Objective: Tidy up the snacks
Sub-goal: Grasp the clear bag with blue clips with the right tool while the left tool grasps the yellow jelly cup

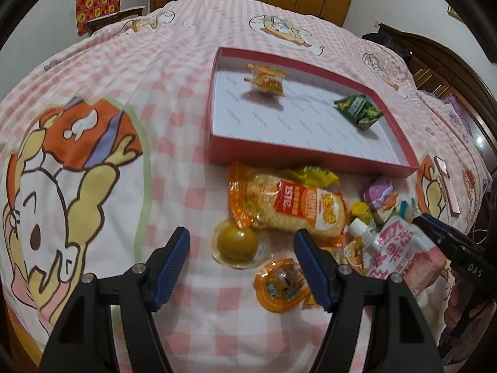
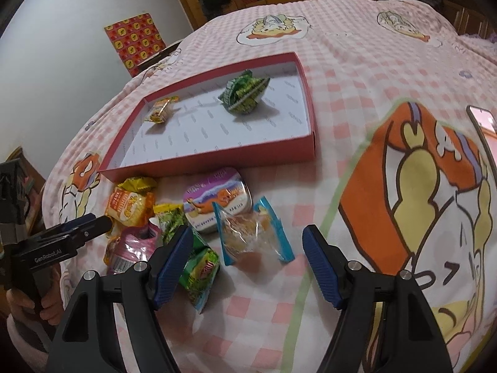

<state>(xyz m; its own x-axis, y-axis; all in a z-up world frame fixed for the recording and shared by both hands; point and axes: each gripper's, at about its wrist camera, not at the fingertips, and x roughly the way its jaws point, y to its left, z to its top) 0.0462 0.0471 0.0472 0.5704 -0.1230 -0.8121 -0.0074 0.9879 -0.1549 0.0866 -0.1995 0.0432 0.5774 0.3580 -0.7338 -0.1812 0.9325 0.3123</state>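
A shallow red box (image 1: 217,152) with a white floor sits on a bed covered by a pink checked cartoon sheet (image 1: 174,99), holding two snacks well apart: an orange packet (image 1: 268,78) and a green packet (image 1: 357,111). Just in front of the box lies a loose pile of snacks, including a large orange noodle bag (image 1: 292,206), a pink pouch (image 1: 400,253) and a purple tin (image 2: 217,200). The left gripper (image 1: 242,242) and right gripper (image 2: 247,242) both hover over the pile, spread wide and holding nothing.
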